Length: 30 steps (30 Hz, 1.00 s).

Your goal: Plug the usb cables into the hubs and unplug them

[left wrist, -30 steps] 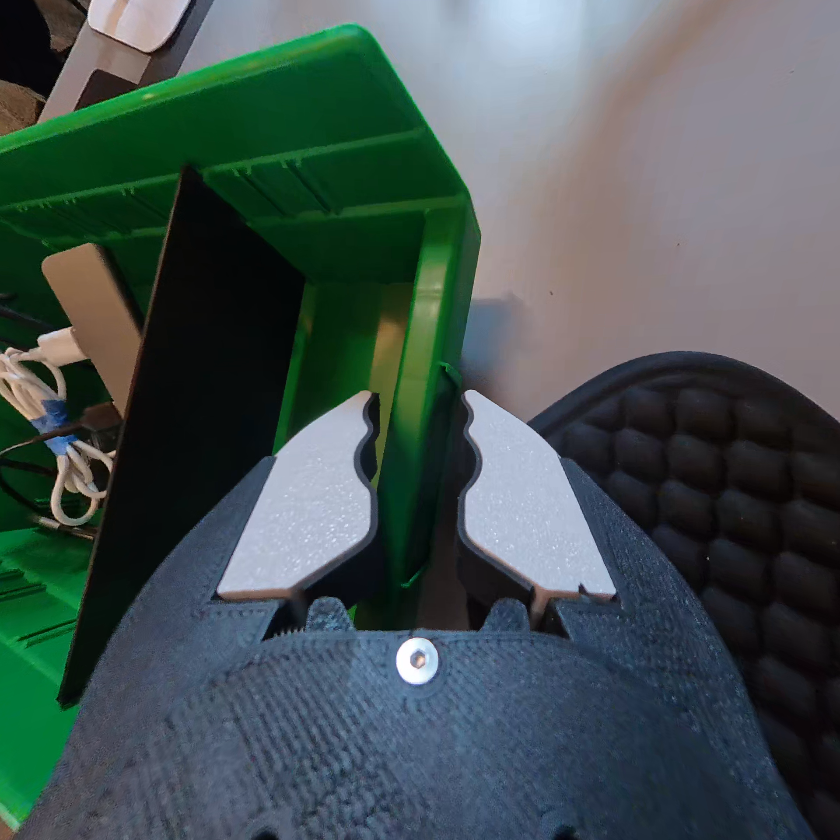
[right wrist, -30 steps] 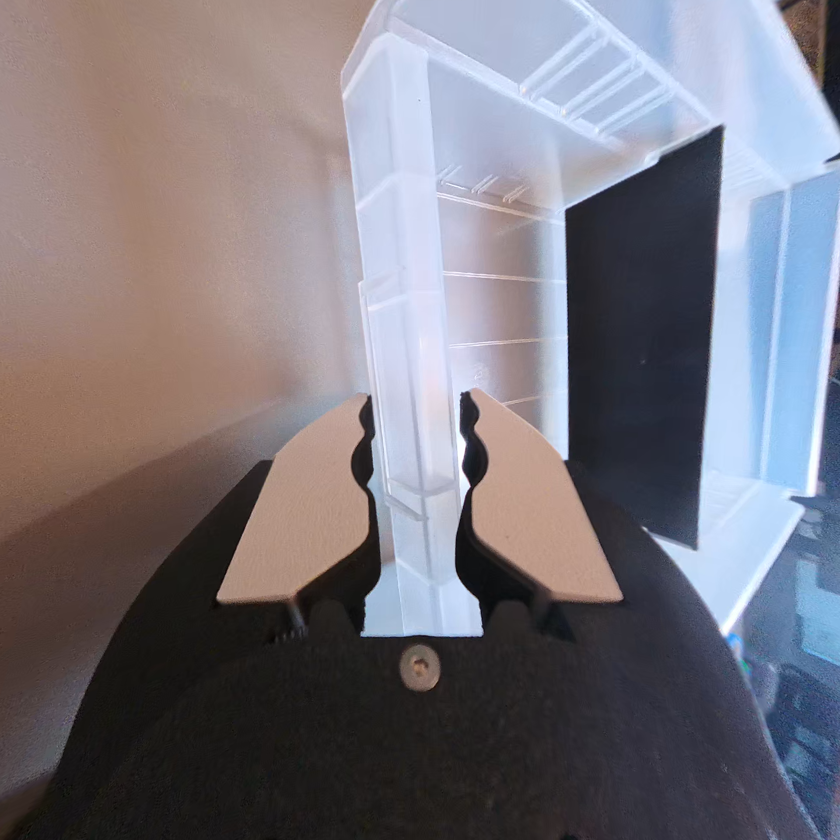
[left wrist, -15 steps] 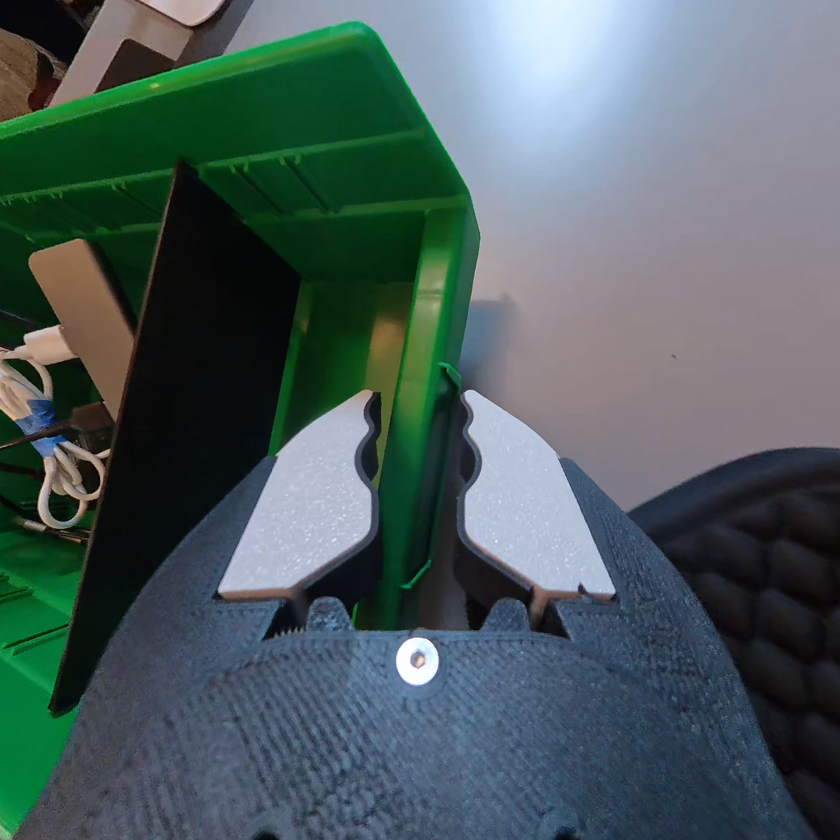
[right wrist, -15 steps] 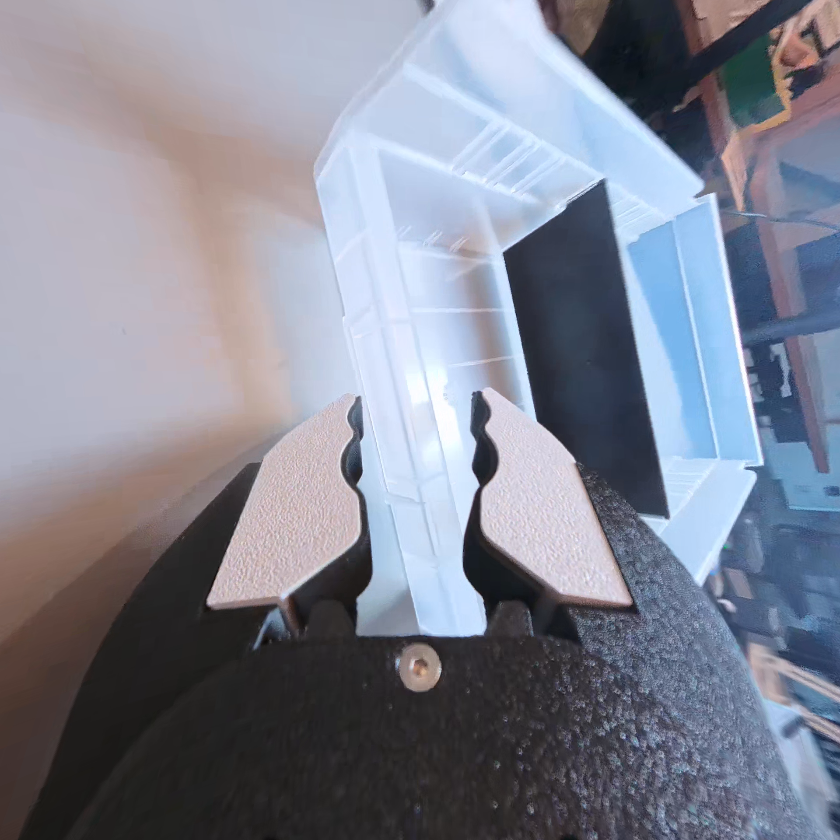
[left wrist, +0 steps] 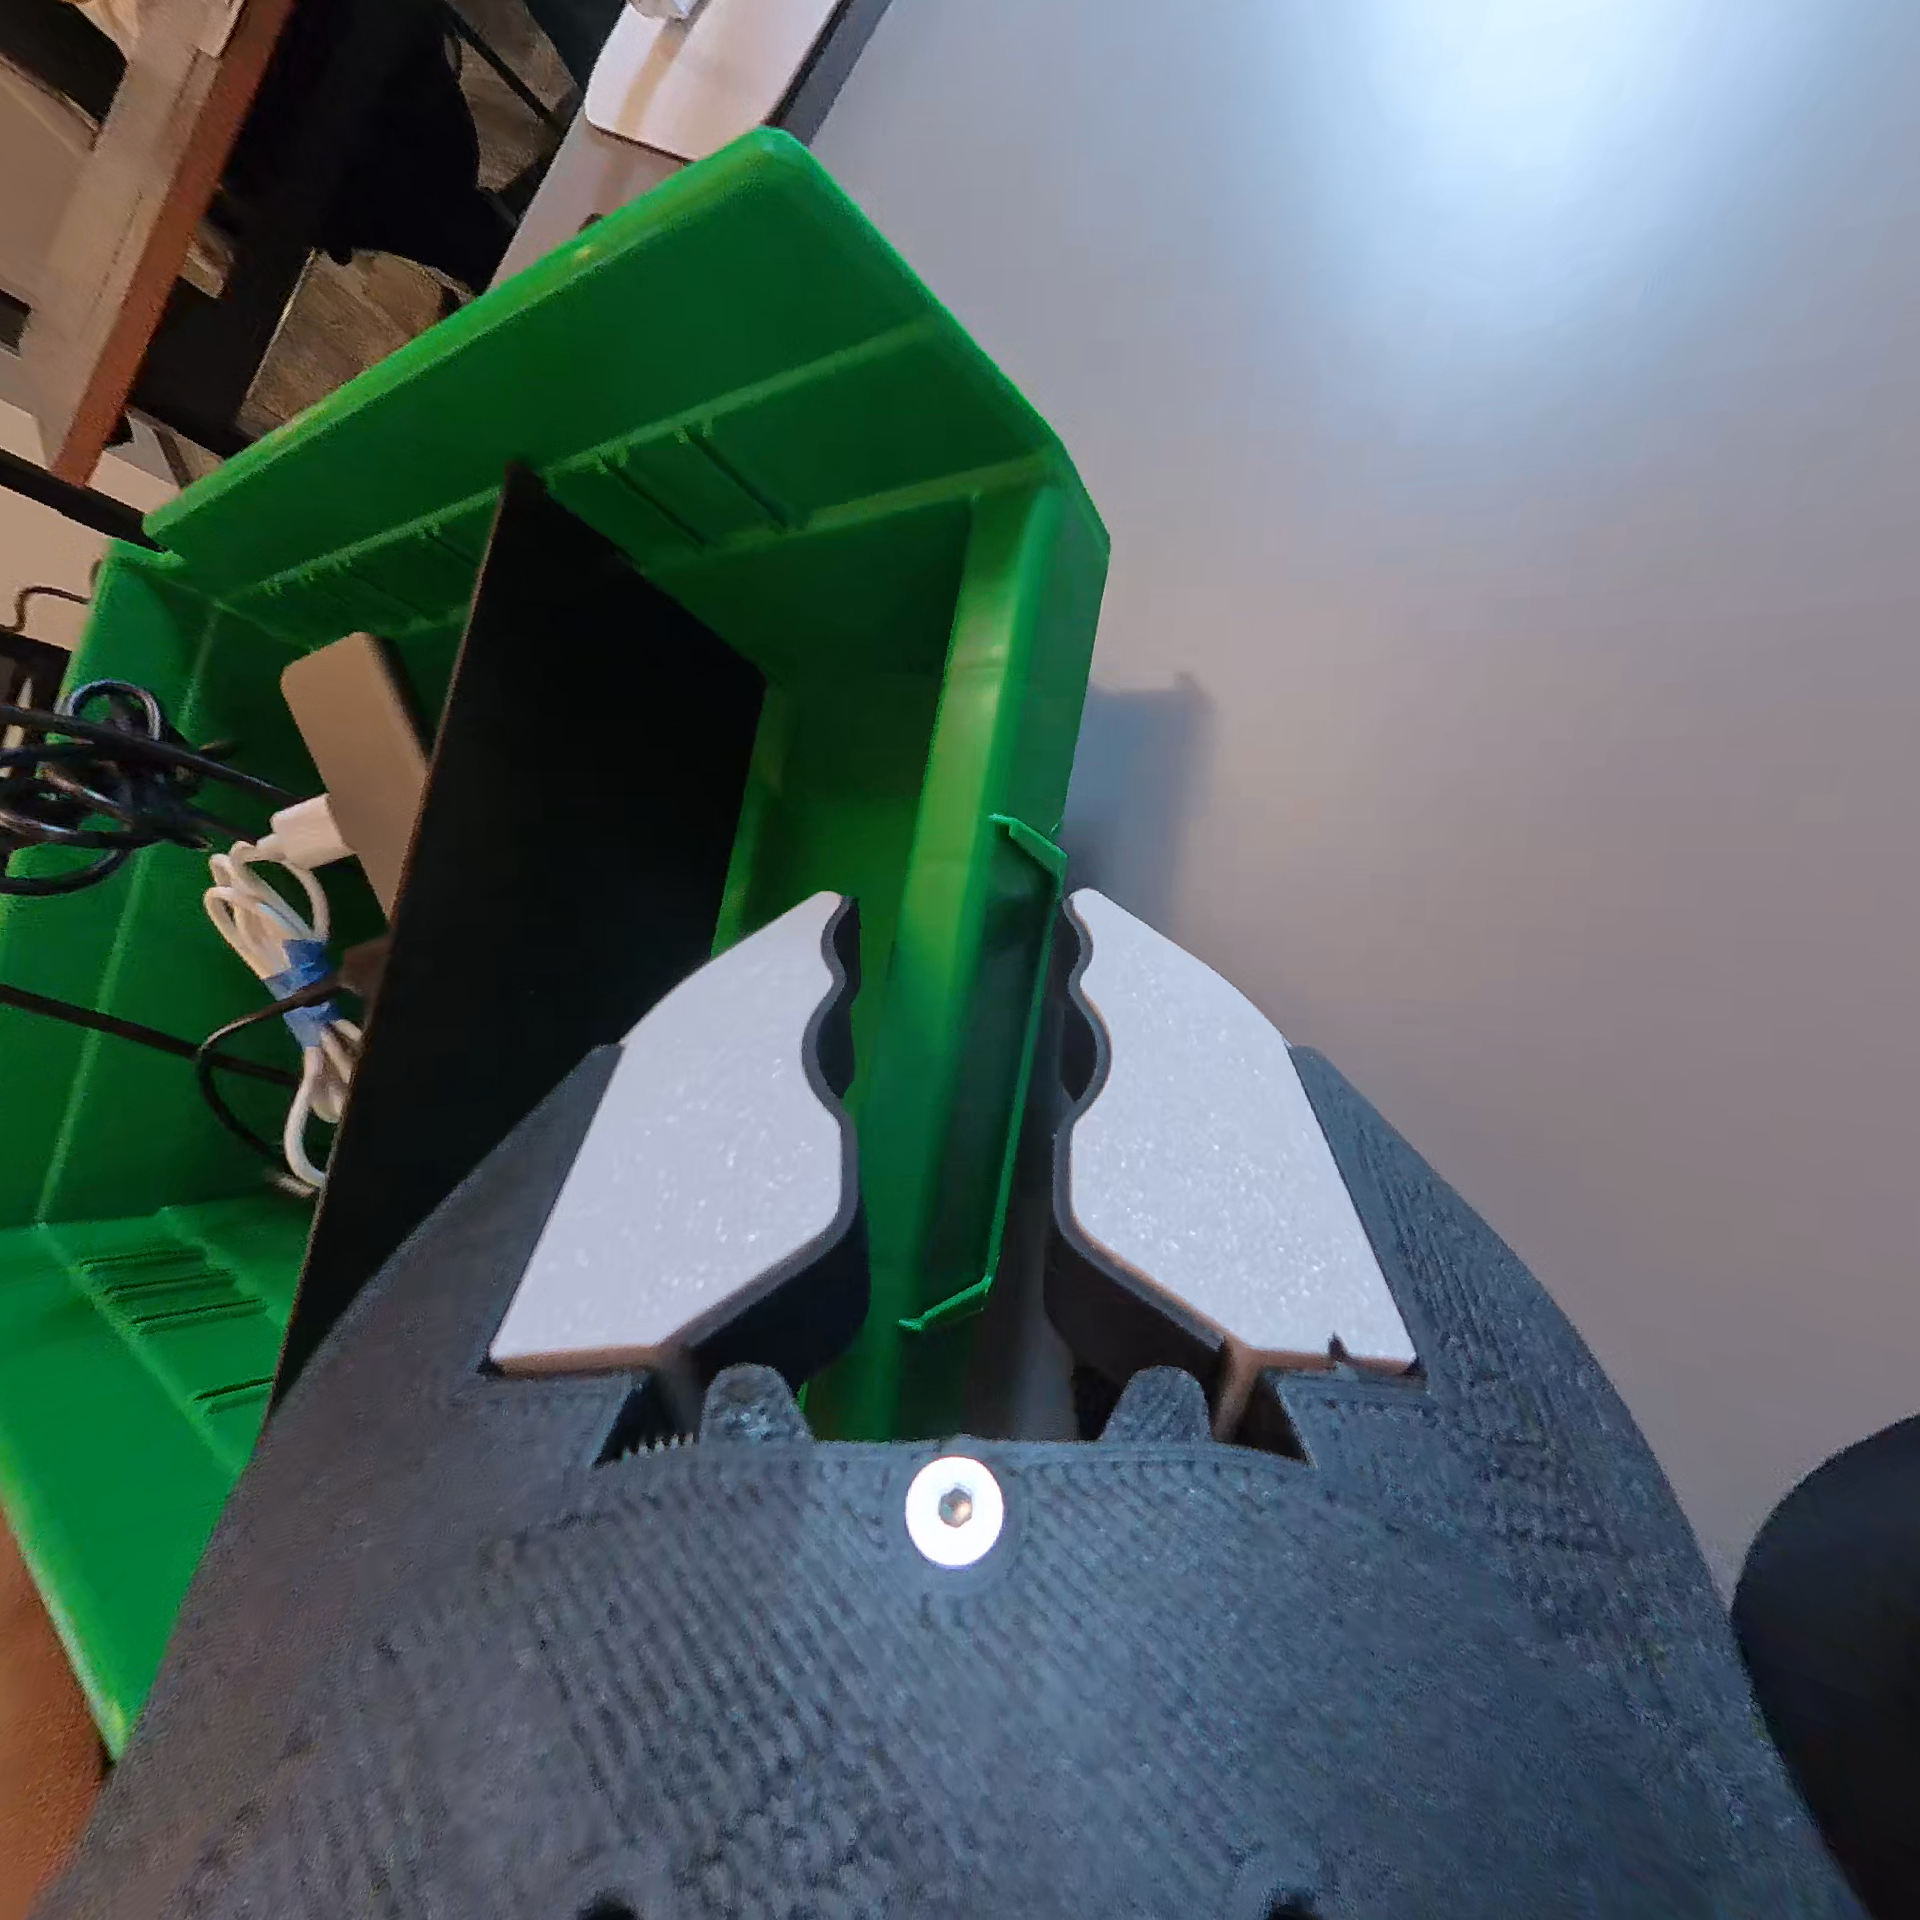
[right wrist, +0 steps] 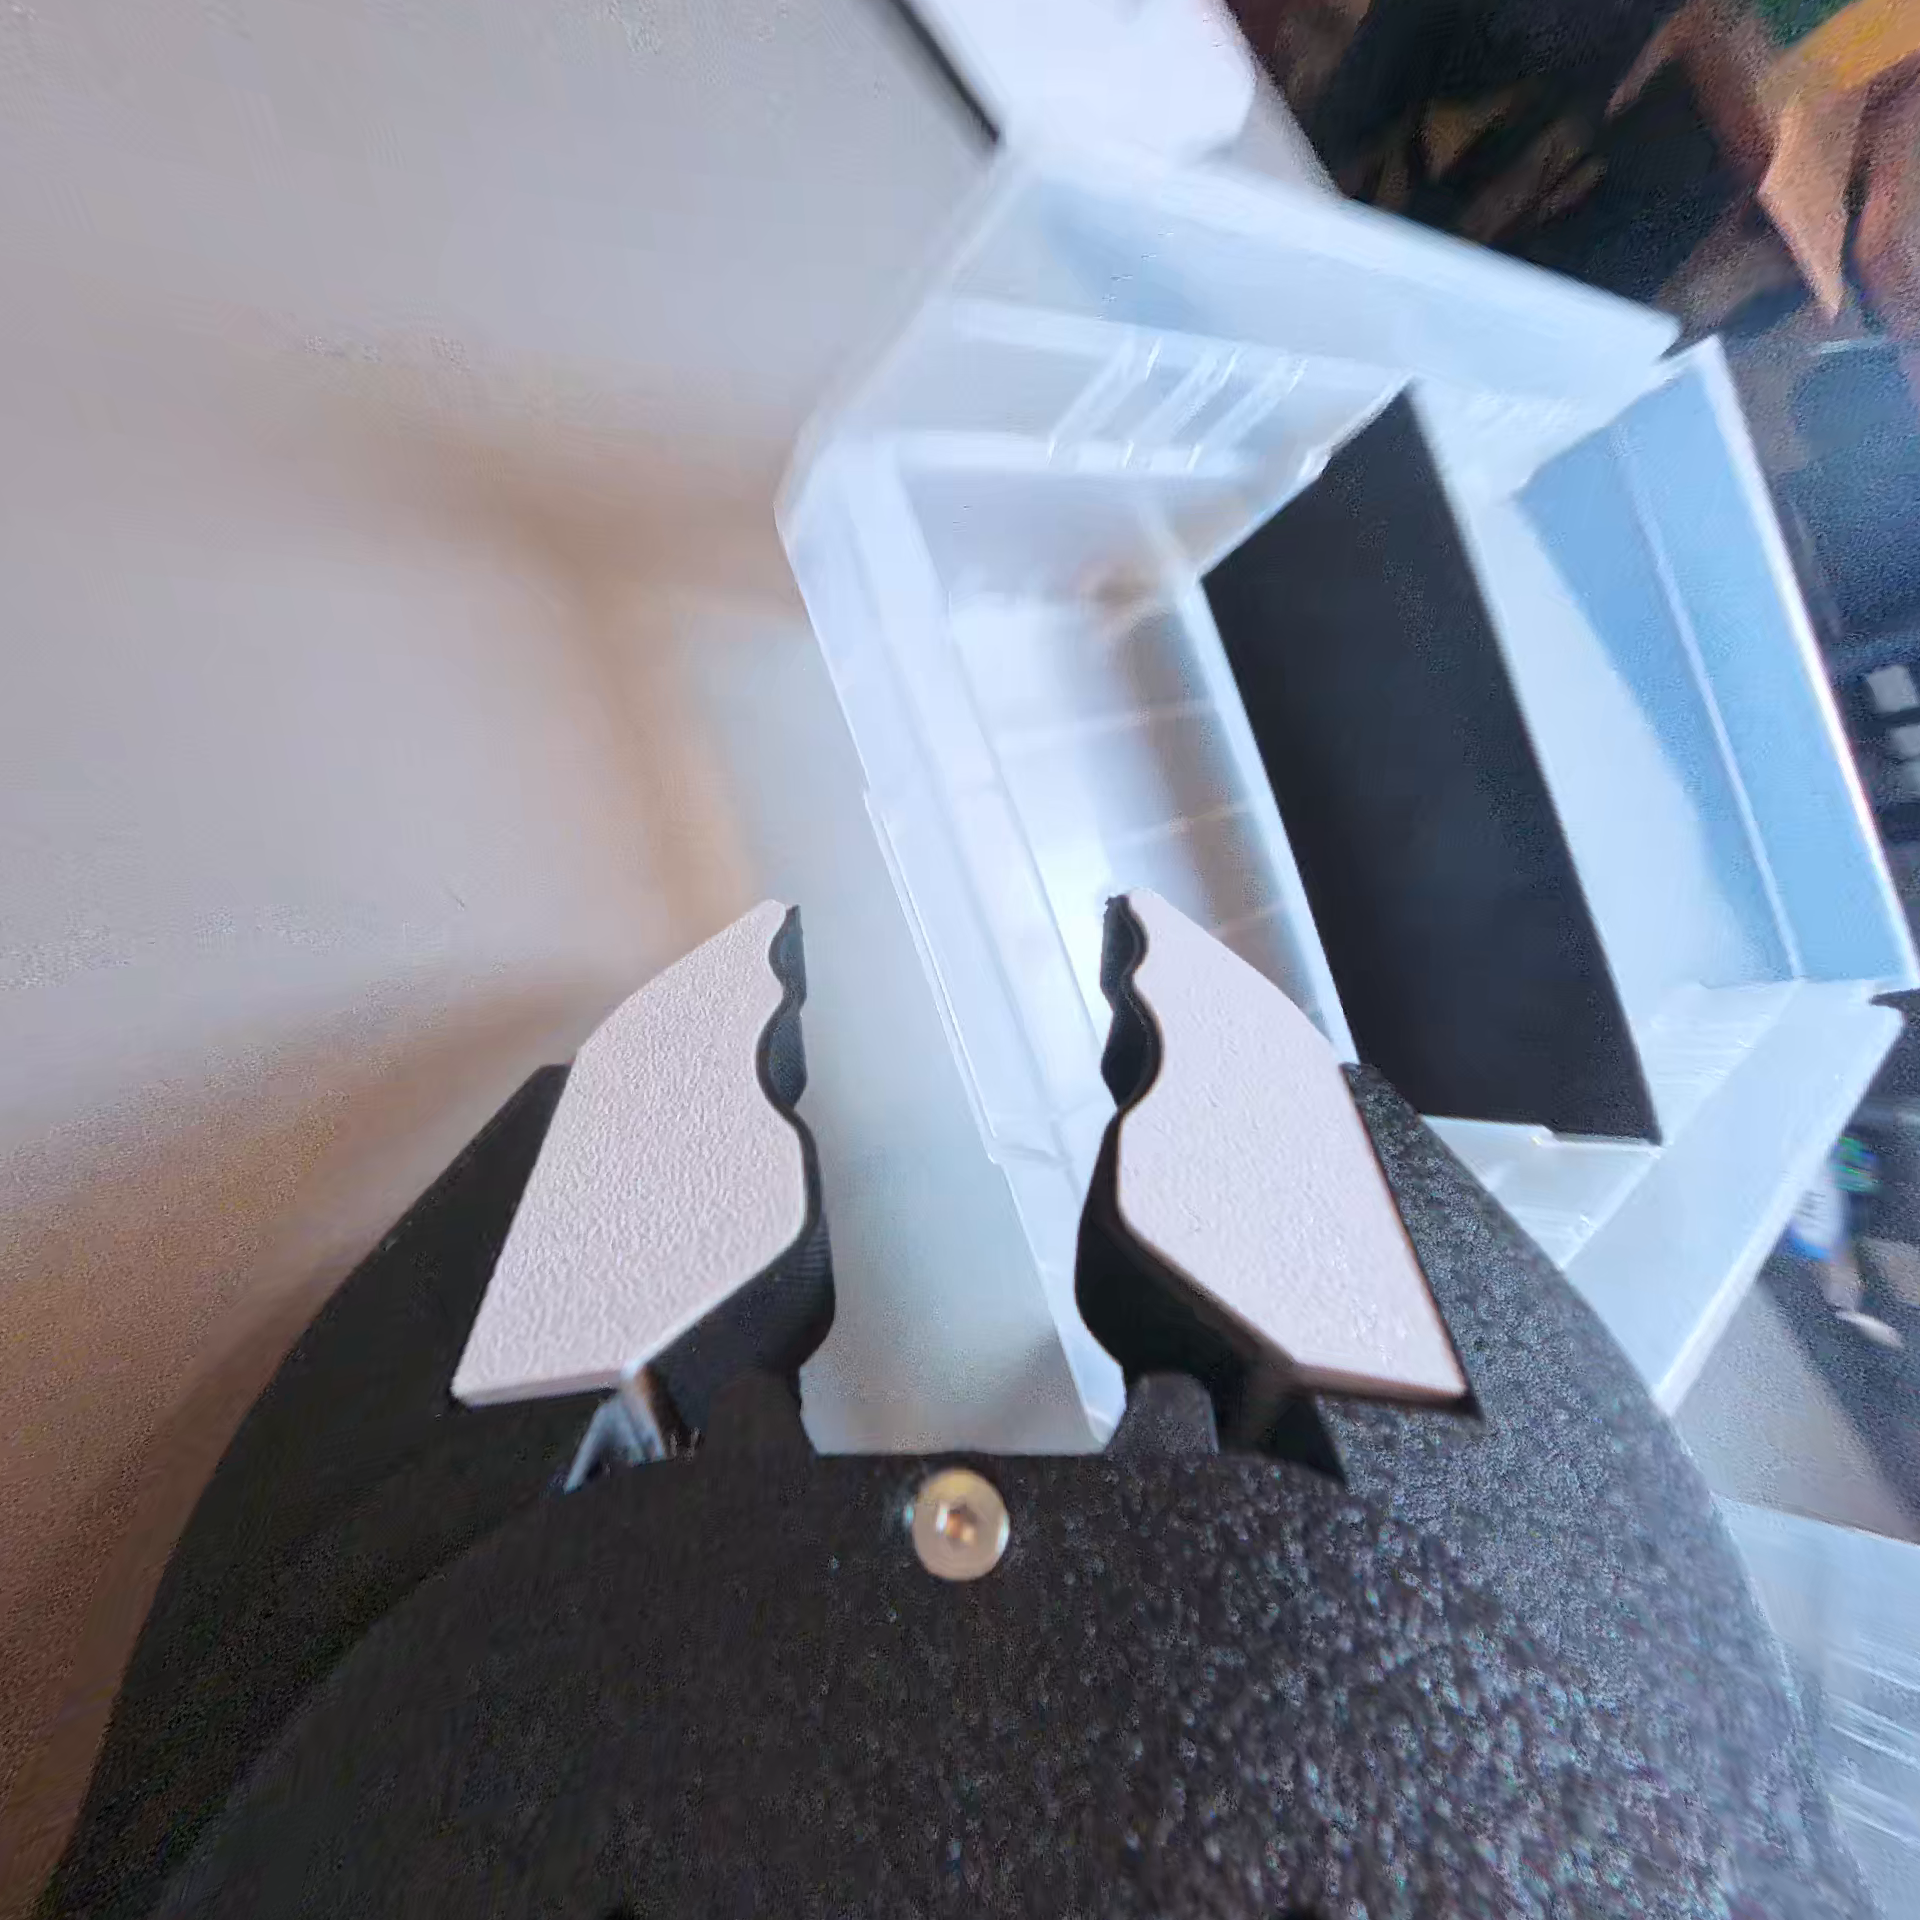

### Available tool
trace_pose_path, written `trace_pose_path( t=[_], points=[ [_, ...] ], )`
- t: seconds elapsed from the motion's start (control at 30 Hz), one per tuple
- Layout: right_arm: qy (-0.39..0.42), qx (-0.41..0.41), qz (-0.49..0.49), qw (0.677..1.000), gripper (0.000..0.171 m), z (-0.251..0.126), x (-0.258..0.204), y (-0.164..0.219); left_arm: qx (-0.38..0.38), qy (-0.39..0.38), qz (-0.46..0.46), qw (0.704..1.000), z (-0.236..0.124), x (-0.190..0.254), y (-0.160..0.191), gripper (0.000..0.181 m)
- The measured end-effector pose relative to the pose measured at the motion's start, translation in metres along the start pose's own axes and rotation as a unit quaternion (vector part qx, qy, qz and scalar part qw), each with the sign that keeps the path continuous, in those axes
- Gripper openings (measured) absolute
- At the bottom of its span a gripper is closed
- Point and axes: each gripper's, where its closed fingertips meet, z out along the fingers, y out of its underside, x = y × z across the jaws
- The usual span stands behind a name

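My left gripper [left wrist: 956, 914] is shut on the right-hand wall of a green bin [left wrist: 623, 364]. A black divider [left wrist: 561, 883] stands inside the bin. Left of it lie a silver hub [left wrist: 358, 748], a coiled white cable [left wrist: 270, 935] bound with blue tape, and black cables [left wrist: 94, 790]; the white plug touches the hub's edge. My right gripper [right wrist: 951, 914] is open around the left wall of a clear plastic bin [right wrist: 1039, 540], with a gap on the left side. That bin holds a black divider [right wrist: 1403, 810]; nothing else shows inside it.
A pale grey table [left wrist: 1507, 727] lies under both bins. A black cushion edge [left wrist: 1849, 1621] shows at the lower right of the left wrist view. A white device [left wrist: 707, 73] and dark shelving sit beyond the green bin. Blurred clutter [right wrist: 1558, 104] lies behind the clear bin.
My right gripper's fingers have spread apart and let go of the clear bin's wall, and the bin has tilted in its view. My left gripper still holds the green bin, which has shifted.
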Motion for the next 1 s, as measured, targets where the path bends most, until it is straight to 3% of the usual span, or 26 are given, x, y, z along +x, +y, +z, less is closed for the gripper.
trace_pose_path(
  t=[0.03,0.1,0.33,0.5,0.63,0.7,0.77,0.87,1.0],
  points=[
    [0.011,-0.042,-0.034,0.998,0.054,0.009,0.002,0.011,-0.006,0.0,0.011,1.0,0.0,0.0,0.001,0.036],
    [0.044,-0.074,-0.096,0.992,0.036,0.021,0.011,0.018,-0.02,0.012,0.024,0.999,0.001,0.002,0.003,0.032],
    [0.106,-0.073,-0.175,0.976,0.034,0.048,0.043,0.01,-0.021,0.033,0.023,0.999,0.002,0.004,0.002,0.031],
    [0.024,0.09,-0.013,0.996,0.04,0.007,0.019,-0.038,-0.002,0.045,0.043,0.998,0.001,0.004,0.002,0.031],
    [-0.082,0.191,0.141,0.968,0.038,-0.034,-0.001,-0.065,0.024,0.031,0.069,0.997,0.001,-0.003,0.003,0.032],
    [-0.1,0.213,0.177,0.956,0.037,-0.044,-0.005,-0.064,0.044,0.022,0.041,0.998,-0.003,-0.005,0.0,0.036],
    [-0.096,0.239,0.185,0.948,0.037,-0.051,-0.005,-0.061,0.109,0.021,-0.012,0.994,-0.018,-0.011,-0.02,0.025],
    [-0.091,0.285,0.189,0.935,0.036,-0.058,-0.005,-0.062,0.203,-0.009,-0.114,0.973,-0.05,-0.044,-0.055,0.029],
    [-0.103,0.297,0.202,0.928,0.036,-0.054,-0.007,-0.067,0.188,-0.086,-0.231,0.951,-0.061,-0.115,-0.065,0.048]
  ],
)
